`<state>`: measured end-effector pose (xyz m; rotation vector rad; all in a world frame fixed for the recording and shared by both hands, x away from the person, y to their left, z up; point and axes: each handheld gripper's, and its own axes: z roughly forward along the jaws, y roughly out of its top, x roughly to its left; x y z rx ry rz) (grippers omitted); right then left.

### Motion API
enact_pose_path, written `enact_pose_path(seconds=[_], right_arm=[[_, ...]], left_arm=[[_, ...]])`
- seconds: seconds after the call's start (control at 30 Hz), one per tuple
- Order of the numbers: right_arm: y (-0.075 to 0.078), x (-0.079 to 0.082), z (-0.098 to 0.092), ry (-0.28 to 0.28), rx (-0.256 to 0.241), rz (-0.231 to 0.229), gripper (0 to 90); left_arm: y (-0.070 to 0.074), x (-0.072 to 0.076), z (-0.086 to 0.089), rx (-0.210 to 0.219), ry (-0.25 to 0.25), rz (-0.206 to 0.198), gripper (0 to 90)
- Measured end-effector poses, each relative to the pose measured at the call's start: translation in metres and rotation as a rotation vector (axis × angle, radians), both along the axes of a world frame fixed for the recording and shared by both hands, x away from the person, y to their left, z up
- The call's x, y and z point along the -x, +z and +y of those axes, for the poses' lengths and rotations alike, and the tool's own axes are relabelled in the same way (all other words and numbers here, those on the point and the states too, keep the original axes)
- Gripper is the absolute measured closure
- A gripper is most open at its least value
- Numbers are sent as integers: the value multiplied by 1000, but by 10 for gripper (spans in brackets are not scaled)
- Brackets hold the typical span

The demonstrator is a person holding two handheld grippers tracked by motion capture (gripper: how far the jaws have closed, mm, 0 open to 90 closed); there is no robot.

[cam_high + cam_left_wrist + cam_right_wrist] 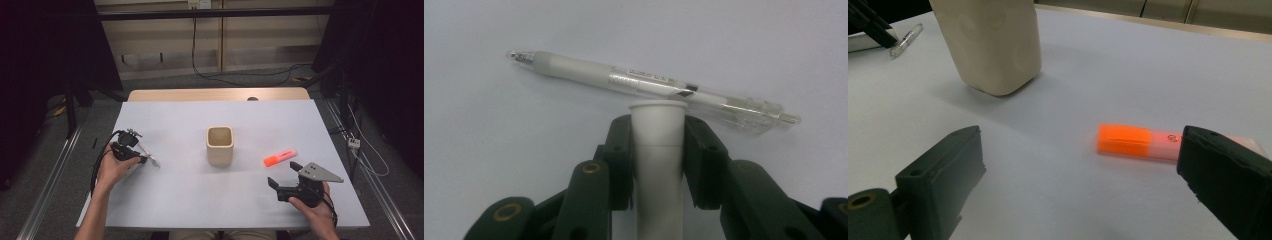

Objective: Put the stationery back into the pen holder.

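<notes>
two hand-held grippers work over one bench (200,200), which carries one cup, one pen, one white tube and one highlighter.

the left hand-held gripper (657,150) sits at about 9 o'clock from the cup (220,145) in the high view, held in the person's left hand (114,170). in the left gripper view its two jaws are closed tight on the white tube (658,165), which stands up between them and ends in a flared lip. just beyond that lip lies the pen (649,87), clear and white, flat on the bench and slanting, its tip toward 10 o'clock and its clicker end toward 4 o'clock. whether the tube's lip touches the pen cannot be told.

the right hand-held gripper (284,176) sits at about 4 o'clock from the cup, held in the right hand (315,210). its jaws stand wide apart and hold nothing. in the right gripper view the highlighter (1148,142) lies flat between the jaws' lines, nearer the right jaw, which covers its pale end; its orange cap points toward 9 o'clock. in the high view the highlighter lies at about 3 o'clock from the cup, well apart from it, just ahead of the open jaws.

the cup, beige and square-mouthed, stands upright near the middle of the bench, between the two grippers.
</notes>
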<state>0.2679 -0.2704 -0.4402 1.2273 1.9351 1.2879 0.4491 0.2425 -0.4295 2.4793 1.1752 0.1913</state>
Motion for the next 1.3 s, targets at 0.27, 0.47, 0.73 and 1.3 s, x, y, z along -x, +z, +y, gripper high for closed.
enact_pose_path(seconds=[0.27,0.47,0.73,1.3], right_arm=[[0,0,1,0,-1,0,46],[0,0,1,-1,-2,0,46],[0,0,1,0,-2,1,46],[-1,1,-4,-12,-16,5,45]], left_arm=[[2,2,3,20,21,-42,677],[6,5,7,64,50,-64,678],[15,10,5,117,54,-127,678],[32,20,3,267,91,-242,678]])
